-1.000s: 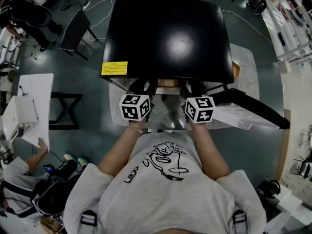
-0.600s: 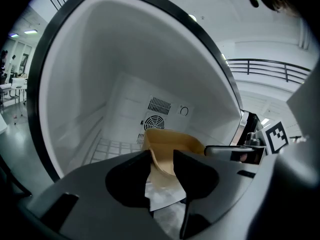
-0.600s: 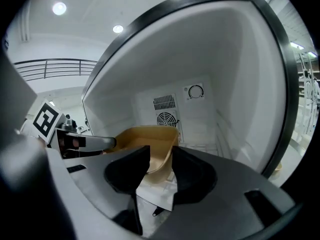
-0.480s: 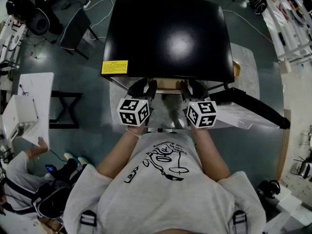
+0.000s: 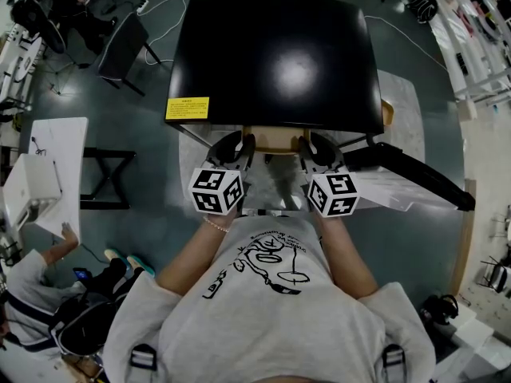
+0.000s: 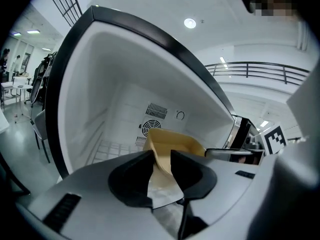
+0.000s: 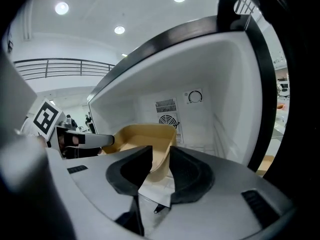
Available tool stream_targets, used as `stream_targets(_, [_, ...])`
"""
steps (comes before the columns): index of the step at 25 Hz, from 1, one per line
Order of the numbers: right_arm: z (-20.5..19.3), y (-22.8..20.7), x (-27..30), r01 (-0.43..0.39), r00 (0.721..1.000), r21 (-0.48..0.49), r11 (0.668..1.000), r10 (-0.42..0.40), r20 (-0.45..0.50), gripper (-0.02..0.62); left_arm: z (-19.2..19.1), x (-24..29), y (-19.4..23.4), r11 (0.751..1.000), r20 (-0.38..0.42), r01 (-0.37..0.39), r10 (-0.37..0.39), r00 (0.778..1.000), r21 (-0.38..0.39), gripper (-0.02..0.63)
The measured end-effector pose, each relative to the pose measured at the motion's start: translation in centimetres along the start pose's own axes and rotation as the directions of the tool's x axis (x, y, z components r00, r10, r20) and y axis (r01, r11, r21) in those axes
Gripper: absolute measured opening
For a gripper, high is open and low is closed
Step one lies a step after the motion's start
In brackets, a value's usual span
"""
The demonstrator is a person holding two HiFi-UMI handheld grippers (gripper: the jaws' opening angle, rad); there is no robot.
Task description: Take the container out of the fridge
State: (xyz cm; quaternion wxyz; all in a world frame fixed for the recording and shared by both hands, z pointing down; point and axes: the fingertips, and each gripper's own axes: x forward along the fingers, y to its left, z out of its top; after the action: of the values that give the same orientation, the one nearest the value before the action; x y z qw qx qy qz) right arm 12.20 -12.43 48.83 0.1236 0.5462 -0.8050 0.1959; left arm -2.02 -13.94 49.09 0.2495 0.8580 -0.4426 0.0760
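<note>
Since a second ago both marker cubes have drawn back toward the person, and more of the tan container (image 5: 275, 139) shows at the front edge of the fridge (image 5: 275, 62), where it sits inside. The left gripper (image 5: 239, 144) and right gripper (image 5: 313, 144) are closing, each with a container wall between its jaws, not yet clamped. The black fridge top hides the interior from above. The open fridge door (image 5: 411, 174) juts right; a yellow label (image 5: 187, 109) marks the top's left corner.
</note>
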Motion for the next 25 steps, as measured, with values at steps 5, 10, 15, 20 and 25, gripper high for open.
stream_targets(5, [0.1, 0.4, -0.7, -0.003, 1.000, -0.004, 1.000, 0.003, 0.001, 0.106, 0.2, -0.7, -0.1, 1.000, 0.005, -0.003, 0.004, 1.000, -0.006, 0.107])
stream_targets(10, [-0.1, 0.5, -1.2, -0.005, 1.000, -0.006, 1.000, 0.005, -0.003, 0.089, 0.0, -1.3, -0.2, 1.000, 0.005, -0.009, 0.009, 1.000, -0.002, 0.092])
stream_targets(15, [-0.2, 0.7, -1.6, -0.005, 1.000, -0.008, 1.000, 0.005, -0.001, 0.077, -0.4, -1.9, -0.1, 1.000, 0.002, -0.011, 0.011, 1.000, -0.005, 0.075])
stream_targets(20, [-0.3, 1.1, -2.1, -0.009, 1.000, -0.013, 1.000, 0.009, -0.002, 0.071, -0.8, -2.6, -0.2, 1.000, -0.003, -0.017, 0.017, 1.000, -0.021, 0.069])
stream_targets(25, [-0.7, 1.6, -2.3, -0.021, 1.000, -0.017, 1.000, 0.021, -0.011, 0.067, -1.0, -3.2, 0.0, 0.999, -0.002, -0.026, 0.026, 1.000, -0.029, 0.063])
